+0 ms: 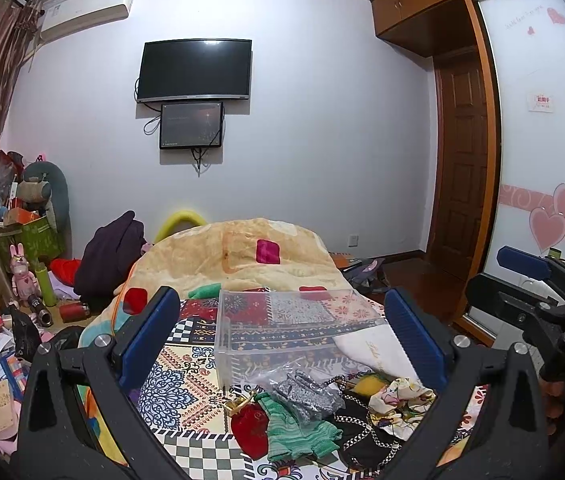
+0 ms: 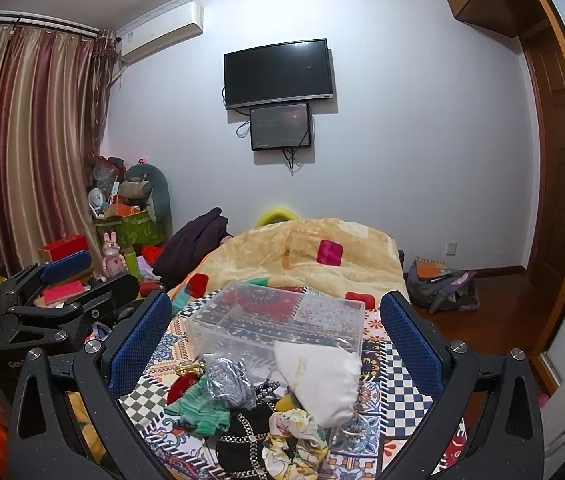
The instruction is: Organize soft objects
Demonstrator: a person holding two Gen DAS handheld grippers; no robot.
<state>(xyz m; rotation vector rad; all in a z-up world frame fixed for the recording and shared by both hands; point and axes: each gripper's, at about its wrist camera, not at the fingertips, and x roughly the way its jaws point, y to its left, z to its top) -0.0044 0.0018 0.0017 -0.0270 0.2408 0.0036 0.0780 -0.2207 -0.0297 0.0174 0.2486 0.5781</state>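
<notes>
A pile of soft items lies on the patterned bedspread: a red velvet pouch [image 1: 249, 426], green knit pieces [image 1: 298, 432], a silver glittery bag [image 1: 308, 394], a black chain-trimmed piece [image 1: 366, 432], a floral scrunchie [image 1: 398, 400] and a white pouch [image 1: 378, 350]. A clear plastic box [image 1: 282, 320] stands just behind the pile. My left gripper [image 1: 282, 328] is open above them, empty. In the right wrist view the same pile shows, with the white pouch [image 2: 322, 380], glittery bag [image 2: 228, 382], green knit [image 2: 198, 410] and box [image 2: 278, 320]. My right gripper [image 2: 278, 332] is open, empty.
A beige blanket [image 1: 250, 252] is bunched at the bed's far end. Clutter, boxes and plush toys [image 1: 34, 216] fill the left floor. A backpack [image 2: 442, 288] lies on the wooden floor at right. A wardrobe [image 1: 542, 140] stands at right. The other gripper [image 1: 542, 292] shows at right.
</notes>
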